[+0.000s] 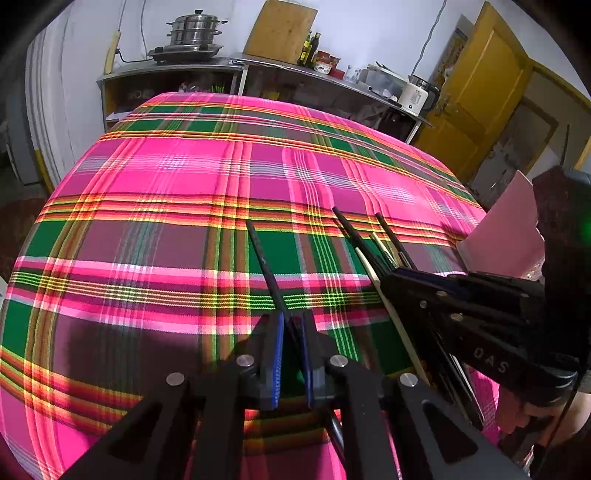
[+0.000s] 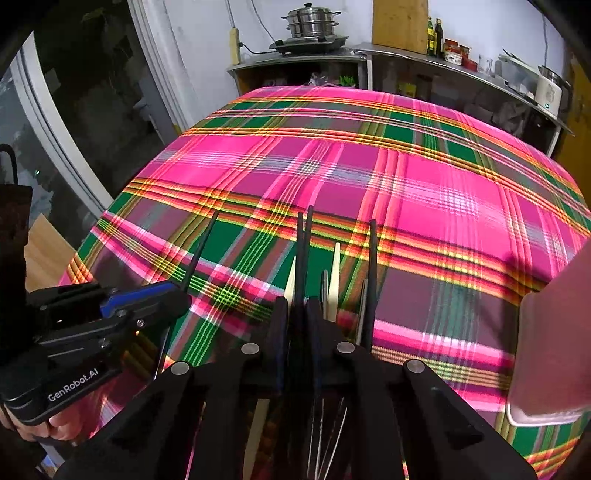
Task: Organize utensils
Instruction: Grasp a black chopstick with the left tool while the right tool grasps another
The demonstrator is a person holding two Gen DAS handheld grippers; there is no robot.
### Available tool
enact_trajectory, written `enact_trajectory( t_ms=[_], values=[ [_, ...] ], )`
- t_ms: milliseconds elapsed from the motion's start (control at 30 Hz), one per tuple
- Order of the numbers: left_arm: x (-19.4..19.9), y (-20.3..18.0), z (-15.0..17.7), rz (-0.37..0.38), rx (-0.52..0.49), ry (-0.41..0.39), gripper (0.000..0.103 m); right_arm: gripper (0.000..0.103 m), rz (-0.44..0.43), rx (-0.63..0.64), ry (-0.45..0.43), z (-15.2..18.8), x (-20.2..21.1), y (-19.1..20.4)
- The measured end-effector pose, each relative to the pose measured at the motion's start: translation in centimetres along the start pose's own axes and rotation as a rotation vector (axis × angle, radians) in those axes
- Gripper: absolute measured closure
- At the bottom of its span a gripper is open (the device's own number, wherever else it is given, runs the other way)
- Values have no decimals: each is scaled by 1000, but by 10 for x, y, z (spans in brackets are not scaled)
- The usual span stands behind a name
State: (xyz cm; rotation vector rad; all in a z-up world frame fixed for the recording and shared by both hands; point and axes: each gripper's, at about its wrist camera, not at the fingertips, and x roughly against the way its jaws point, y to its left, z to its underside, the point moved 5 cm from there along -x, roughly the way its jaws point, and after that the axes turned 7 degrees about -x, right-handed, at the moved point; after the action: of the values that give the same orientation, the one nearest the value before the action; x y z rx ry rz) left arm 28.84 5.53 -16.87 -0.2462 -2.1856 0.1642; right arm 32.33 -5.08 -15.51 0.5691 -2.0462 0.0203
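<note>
My left gripper (image 1: 292, 325) is shut on a single black chopstick (image 1: 264, 264) that points forward over the plaid tablecloth (image 1: 184, 177). It shows at the left of the right wrist view (image 2: 173, 295), with the chopstick (image 2: 201, 245) sticking out. My right gripper (image 2: 297, 310) is shut on a bundle of chopsticks (image 2: 303, 254), black and cream ones, fanned forward. In the left wrist view the right gripper (image 1: 393, 275) is at the right with its bundle (image 1: 360, 240).
A pink container (image 2: 550, 354) stands on the table at the right, also seen in the left wrist view (image 1: 506, 236). Behind the table is a metal counter (image 1: 229, 62) with a steamer pot (image 1: 195, 27), bottles and a kettle (image 1: 415, 96). A yellow door (image 1: 480, 92) is at the right.
</note>
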Motion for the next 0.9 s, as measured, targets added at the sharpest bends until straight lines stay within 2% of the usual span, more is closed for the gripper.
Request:
enact_trajectory(
  t_ms=[167,433,900],
  values=[
    [-2,-1,-2,4,0,11,93,97,11,7,2,-3,0,1],
    [-2,-1,-3,7,-1,12,94,97,0,-6,1,-3,3,1],
    [11,-13,-9,38,-17,2,98,97,-21,-32,-53,-8,33,-4]
  ],
)
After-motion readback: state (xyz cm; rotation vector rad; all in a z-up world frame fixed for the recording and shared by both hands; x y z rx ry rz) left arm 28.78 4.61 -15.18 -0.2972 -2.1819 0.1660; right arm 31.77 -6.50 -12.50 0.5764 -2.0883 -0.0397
